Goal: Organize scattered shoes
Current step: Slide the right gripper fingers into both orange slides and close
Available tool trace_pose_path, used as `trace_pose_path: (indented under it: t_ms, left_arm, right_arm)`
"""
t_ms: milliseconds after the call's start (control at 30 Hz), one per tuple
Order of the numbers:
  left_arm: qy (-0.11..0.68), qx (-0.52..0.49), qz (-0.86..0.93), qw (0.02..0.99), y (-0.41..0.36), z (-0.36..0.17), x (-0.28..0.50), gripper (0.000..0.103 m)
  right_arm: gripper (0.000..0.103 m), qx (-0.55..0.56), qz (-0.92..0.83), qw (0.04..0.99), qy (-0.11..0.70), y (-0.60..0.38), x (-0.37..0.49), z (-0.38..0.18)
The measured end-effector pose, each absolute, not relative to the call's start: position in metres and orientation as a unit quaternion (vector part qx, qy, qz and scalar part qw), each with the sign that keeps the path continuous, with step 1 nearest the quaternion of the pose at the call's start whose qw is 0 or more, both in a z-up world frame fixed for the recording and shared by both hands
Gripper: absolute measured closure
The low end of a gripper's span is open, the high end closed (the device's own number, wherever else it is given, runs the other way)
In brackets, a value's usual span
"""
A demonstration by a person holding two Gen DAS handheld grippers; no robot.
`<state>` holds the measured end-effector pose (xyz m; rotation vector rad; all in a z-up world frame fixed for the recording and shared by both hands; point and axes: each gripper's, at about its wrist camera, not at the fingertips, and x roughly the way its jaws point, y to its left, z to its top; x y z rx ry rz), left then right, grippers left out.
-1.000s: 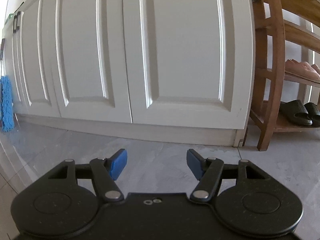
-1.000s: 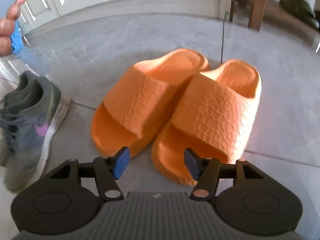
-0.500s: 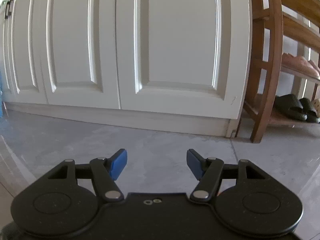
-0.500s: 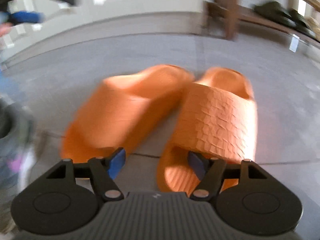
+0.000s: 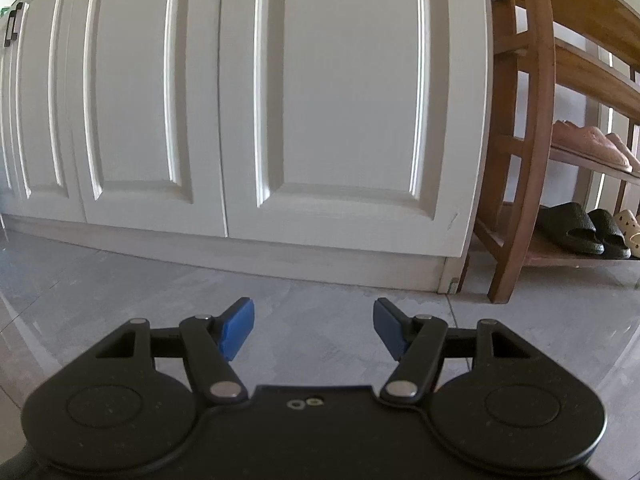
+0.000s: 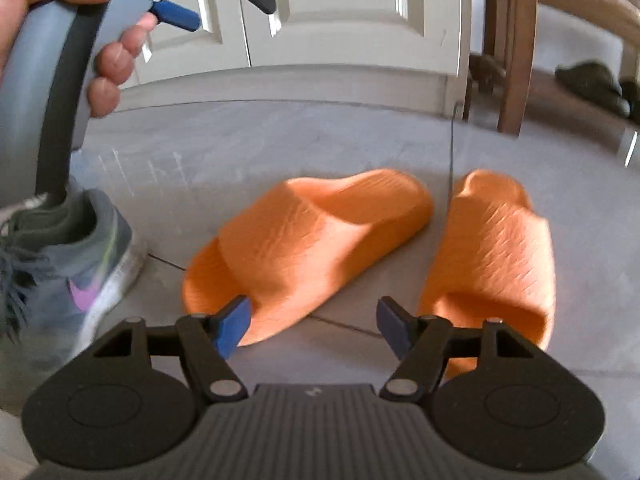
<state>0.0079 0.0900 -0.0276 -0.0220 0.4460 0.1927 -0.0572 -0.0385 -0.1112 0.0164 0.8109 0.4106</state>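
In the right wrist view, a grey sneaker (image 6: 76,264) lies at the far left of the grey tile floor (image 6: 280,140) under the person's left hand (image 6: 80,20), and two orange slides (image 6: 308,240) lie side by side, not touching, just ahead of the right gripper (image 6: 314,322), whose blue pads stand apart, clamping nothing. The left gripper (image 5: 314,330) is likewise spread and empty, facing white cabinet doors (image 5: 248,100), with a wooden shoe rack (image 5: 520,140) holding black slides (image 5: 572,226) at right.

Soft daylight, fisheye bending, right view blurred
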Motion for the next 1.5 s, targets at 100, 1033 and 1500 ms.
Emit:
trace_pose_path:
  t_ms: [100,1033,1500]
  left_arm:
    - [0.224,-0.014,0.102,0.969,0.095,-0.029,0.005,0.037]
    - [0.258,-0.01,0.046,0.965,0.07,-0.056,0.023,0.037]
    - [0.274,0.003,0.025,0.961,0.045,-0.072,0.033,0.037]
  right_arm:
    - [0.031,0.011,0.181,0.896,0.404,-0.027,-0.046,-0.121]
    - [0.026,-0.014,0.078,0.938,0.339,-0.065,-0.021,-0.149]
    - [0.035,-0.001,0.098,0.935,0.341,-0.099,0.003,-0.147]
